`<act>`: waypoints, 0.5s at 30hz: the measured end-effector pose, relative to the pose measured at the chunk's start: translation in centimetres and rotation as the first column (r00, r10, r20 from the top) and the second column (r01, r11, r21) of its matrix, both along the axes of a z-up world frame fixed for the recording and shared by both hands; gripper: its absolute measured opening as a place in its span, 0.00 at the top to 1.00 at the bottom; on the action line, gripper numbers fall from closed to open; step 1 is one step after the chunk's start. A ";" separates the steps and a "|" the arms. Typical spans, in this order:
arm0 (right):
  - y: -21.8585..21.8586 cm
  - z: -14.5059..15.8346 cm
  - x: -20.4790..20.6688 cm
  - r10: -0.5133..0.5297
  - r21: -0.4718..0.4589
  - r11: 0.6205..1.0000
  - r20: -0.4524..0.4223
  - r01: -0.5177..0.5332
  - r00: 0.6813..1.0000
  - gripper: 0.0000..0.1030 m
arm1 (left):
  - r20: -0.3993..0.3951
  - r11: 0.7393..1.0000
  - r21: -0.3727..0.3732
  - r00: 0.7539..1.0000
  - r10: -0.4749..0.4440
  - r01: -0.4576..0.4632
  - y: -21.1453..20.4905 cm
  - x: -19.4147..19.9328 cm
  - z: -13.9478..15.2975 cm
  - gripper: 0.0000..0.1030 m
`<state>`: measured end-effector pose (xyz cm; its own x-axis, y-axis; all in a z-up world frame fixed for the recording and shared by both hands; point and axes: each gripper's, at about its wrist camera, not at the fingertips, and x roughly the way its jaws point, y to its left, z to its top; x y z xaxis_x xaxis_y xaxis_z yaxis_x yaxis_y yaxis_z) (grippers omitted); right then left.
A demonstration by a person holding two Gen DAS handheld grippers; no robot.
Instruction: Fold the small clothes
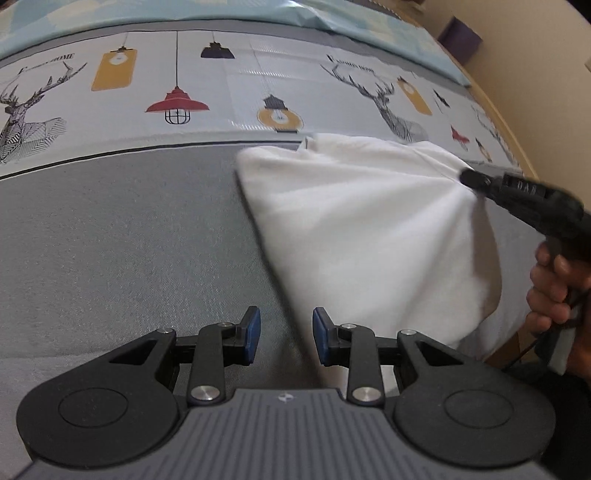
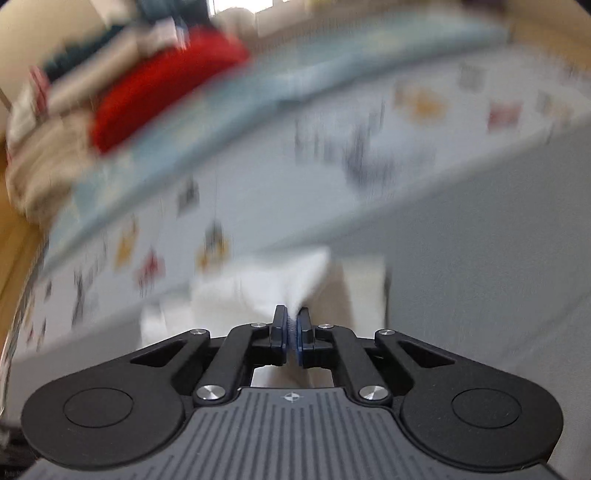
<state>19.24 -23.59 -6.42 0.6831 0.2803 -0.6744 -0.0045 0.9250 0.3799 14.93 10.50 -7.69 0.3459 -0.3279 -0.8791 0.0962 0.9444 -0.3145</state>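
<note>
A small white garment (image 1: 362,229) hangs lifted over the grey bedspread (image 1: 129,240), pulled up at its right side. My right gripper (image 1: 476,181) pinches it there; in the right wrist view the right gripper (image 2: 291,332) is shut on a bunched white fold (image 2: 295,284). That view is blurred by motion. My left gripper (image 1: 286,336) is open and empty, low over the bedspread, with the garment's lower left edge just ahead of its right pad (image 1: 320,338).
The bedspread has a printed band of deer and lamps (image 1: 177,99) farther back. A light blue blanket (image 1: 369,22) lies beyond it. A red item (image 2: 166,88) sits in a blurred pile at the bed's far left. A wooden bed edge (image 1: 498,122) runs on the right.
</note>
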 end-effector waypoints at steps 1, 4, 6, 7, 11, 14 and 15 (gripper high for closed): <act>0.1 0.6 -0.4 -0.018 -0.054 0.998 0.047 0.021 0.999 0.96 | 0.001 1.000 0.000 1.000 0.003 -0.003 -0.1 0.0 0.1 0.67; 0.3 -1.5 0.2 -0.022 -0.168 0.986 -0.101 0.004 0.995 0.93 | 0.003 1.000 -0.004 1.000 0.004 -0.004 -0.6 0.0 0.3 0.67; -0.7 -2.6 0.3 -0.059 -0.149 0.988 -0.202 0.029 0.977 0.93 | 0.004 1.000 -0.011 1.000 0.007 -0.007 -1.1 0.0 0.2 0.67; -1.3 -2.1 0.0 -0.087 -0.139 0.988 -0.178 0.062 0.980 0.92 | 0.002 1.000 -0.015 1.000 0.007 -0.007 -1.3 0.0 0.2 0.67; -3.2 0.0 -1.4 -0.055 -0.076 0.996 -0.090 0.048 0.994 0.57 | -0.004 1.000 -0.024 1.000 -0.008 0.008 -2.3 0.2 0.0 0.67; -3.6 -1.0 -2.0 0.076 -0.033 0.996 -0.202 -0.084 0.976 0.56 | -0.007 1.000 -0.026 1.000 -0.017 0.017 -3.1 0.3 -0.4 0.67; -3.5 -1.7 -2.1 0.117 -0.036 0.991 -0.253 -0.130 0.960 0.57 | -0.009 0.999 -0.035 1.000 -0.019 0.019 -3.3 0.4 -0.6 0.67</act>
<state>17.15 -27.10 -8.11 0.4537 0.3124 -0.8346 -0.0311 0.9415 0.3355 15.29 7.19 -8.24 0.3312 -0.3652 -0.8700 0.1110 0.9307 -0.3485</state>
